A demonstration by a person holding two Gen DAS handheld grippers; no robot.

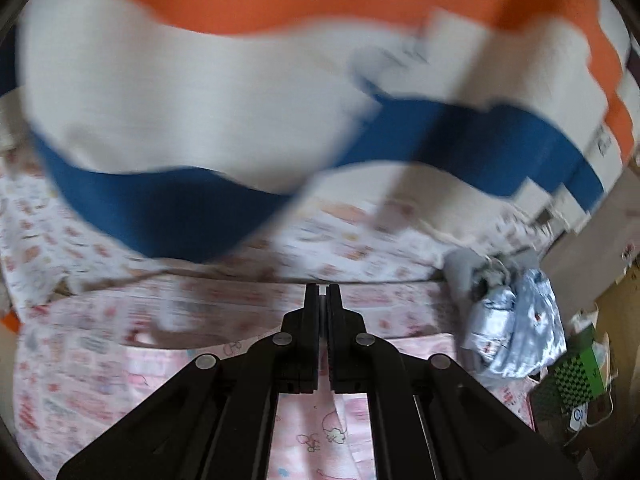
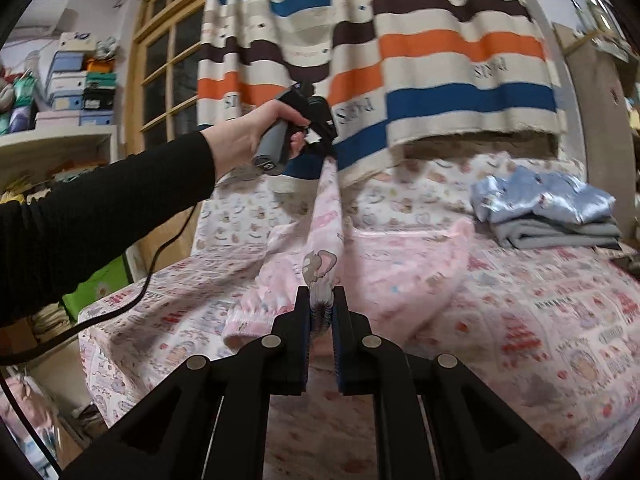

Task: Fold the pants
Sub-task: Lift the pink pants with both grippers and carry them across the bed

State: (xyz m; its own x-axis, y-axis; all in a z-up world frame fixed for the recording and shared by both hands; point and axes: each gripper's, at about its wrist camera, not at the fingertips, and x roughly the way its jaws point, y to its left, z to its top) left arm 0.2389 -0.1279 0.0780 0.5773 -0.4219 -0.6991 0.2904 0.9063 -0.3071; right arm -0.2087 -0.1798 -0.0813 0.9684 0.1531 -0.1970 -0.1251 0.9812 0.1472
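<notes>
Pants [image 2: 320,240], pink with a cartoon print, hang stretched between my two grippers above the bed [image 2: 560,320]. My right gripper [image 2: 321,308] is clamped on a bunched edge of the cloth close to the camera, low and near the mattress. My left gripper [image 2: 320,136], seen from the right wrist view, is raised up and away toward the striped curtain [image 2: 460,48], pinching the far end; from its own camera my left gripper [image 1: 322,292] shows jaws nearly touching, with any cloth between them too thin to make out. The pants' long axis runs from my right gripper up and away to my left, steeply tilted. The rest of the cloth droops onto the bed on both sides. A folded pile [image 2: 552,216] lies far right, well apart. I judge the left end must come down toward the right.
</notes>
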